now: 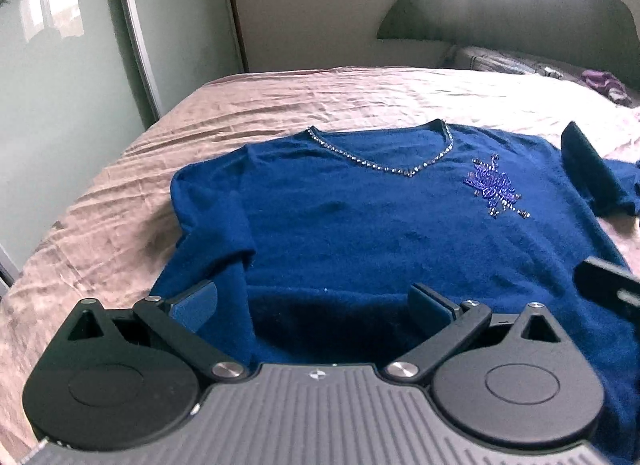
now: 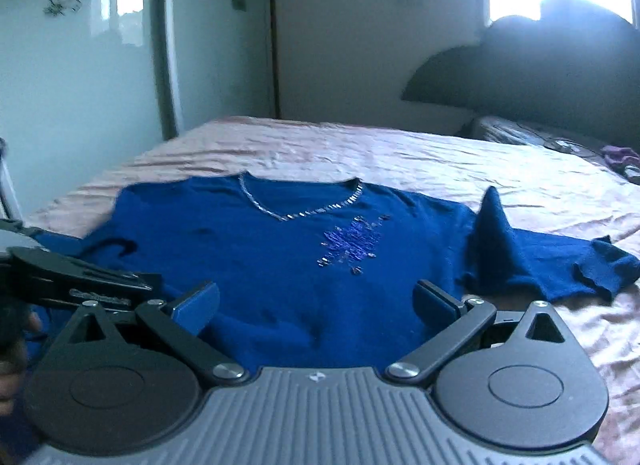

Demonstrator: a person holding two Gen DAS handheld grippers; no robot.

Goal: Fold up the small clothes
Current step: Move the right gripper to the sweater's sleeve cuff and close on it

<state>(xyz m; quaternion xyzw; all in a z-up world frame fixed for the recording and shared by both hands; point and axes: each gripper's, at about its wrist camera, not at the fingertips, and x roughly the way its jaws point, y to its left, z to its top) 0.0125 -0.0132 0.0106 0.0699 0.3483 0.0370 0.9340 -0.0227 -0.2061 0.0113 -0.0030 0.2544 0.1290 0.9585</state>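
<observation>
The dark blue knitted sweater with a beaded V-neck [image 1: 360, 225] lies flat on the wrinkled pink bedsheet [image 1: 120, 185] in the middle of both frames, while the left gripper [image 1: 316, 301] and the right gripper [image 2: 318, 303] hover wide open over its lower edge, holding nothing.

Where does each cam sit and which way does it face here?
Left wrist: on the left tongs, low over the hem of the blue sweater, facing up it toward the headboard; own open fingers show, right tongs at right edge.
Right wrist: on the right tongs, same low hem position, facing the same way; own open fingers show, left tongs at left edge.
Shared: sweater, its beaded neckline, pink bedsheet, wardrobe doors.
</observation>
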